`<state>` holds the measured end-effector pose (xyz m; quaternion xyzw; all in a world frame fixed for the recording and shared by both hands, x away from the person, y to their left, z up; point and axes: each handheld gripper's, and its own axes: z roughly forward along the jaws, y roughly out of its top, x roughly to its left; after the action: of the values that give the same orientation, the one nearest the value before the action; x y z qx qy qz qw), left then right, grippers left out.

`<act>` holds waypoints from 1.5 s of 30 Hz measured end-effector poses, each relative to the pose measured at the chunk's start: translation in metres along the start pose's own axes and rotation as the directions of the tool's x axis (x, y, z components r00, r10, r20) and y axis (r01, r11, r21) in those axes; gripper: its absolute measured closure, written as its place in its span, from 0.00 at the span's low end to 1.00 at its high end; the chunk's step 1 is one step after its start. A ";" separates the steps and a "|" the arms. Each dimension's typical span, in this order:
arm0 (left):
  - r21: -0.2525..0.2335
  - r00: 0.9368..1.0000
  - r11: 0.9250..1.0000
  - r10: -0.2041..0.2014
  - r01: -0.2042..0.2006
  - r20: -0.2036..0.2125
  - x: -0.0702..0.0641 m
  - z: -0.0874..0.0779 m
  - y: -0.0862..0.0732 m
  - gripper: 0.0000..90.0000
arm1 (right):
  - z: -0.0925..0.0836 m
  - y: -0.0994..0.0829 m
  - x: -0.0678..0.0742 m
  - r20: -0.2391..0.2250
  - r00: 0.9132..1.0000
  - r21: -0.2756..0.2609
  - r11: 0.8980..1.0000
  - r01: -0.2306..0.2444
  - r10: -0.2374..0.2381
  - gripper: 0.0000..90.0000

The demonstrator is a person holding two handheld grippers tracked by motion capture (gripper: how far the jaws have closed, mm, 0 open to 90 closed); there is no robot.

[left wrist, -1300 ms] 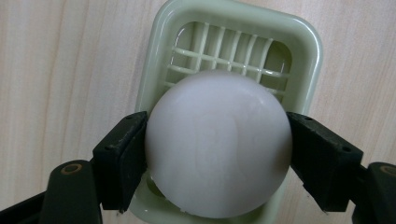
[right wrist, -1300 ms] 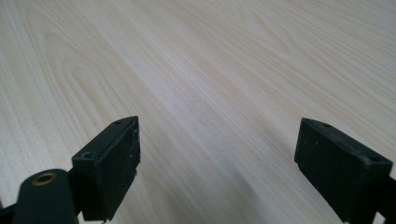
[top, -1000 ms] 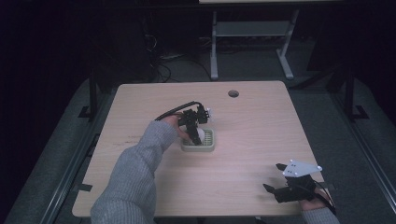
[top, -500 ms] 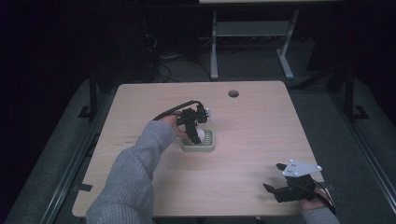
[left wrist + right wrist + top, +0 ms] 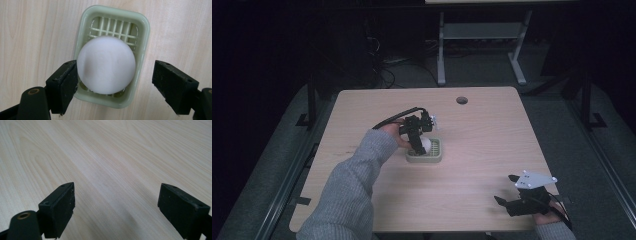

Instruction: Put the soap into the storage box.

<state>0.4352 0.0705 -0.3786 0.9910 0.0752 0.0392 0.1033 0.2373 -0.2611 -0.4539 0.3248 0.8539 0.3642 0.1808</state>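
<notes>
Plainly no legible writing; left tongs (image 5: 113, 85) spread around white ball (image 5: 106, 65) in green tray (image 5: 143, 32); right tongs (image 5: 117, 210) spread.

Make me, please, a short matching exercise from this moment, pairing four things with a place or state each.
Things:
1. ball
2. dish
3. left gripper
4. right gripper

States:
a. pale green, slatted floor
b. open over bare wood
c. white, lying in the dish
d. open around the ball

Pairs: 1-c, 2-a, 3-d, 4-b
</notes>
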 end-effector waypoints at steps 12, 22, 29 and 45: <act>-0.023 1.000 1.000 -0.004 0.004 -0.006 -0.008 -0.010 -0.012 0.23 | 0.000 0.000 0.000 -0.001 1.000 -0.004 1.000 0.000 0.000 0.15; -0.031 1.000 1.000 -0.003 0.003 -0.013 -0.016 -0.017 -0.019 0.23 | 0.001 0.000 -0.001 0.004 1.000 0.000 1.000 0.009 -0.009 0.15; -0.046 1.000 0.999 0.006 -0.007 -0.018 -0.024 -0.021 -0.021 0.23 | 0.000 0.001 0.000 0.006 1.000 -0.001 1.000 0.003 -0.003 0.15; -0.078 1.000 0.997 -0.002 0.001 -0.020 -0.045 -0.024 -0.038 0.23 | -0.001 0.000 0.001 0.019 1.000 -0.003 1.000 -0.001 0.001 0.15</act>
<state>0.3835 0.1047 -0.3663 0.9857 0.0753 0.0518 0.1412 0.2362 -0.2610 -0.4531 0.3283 0.8514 0.3627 0.1893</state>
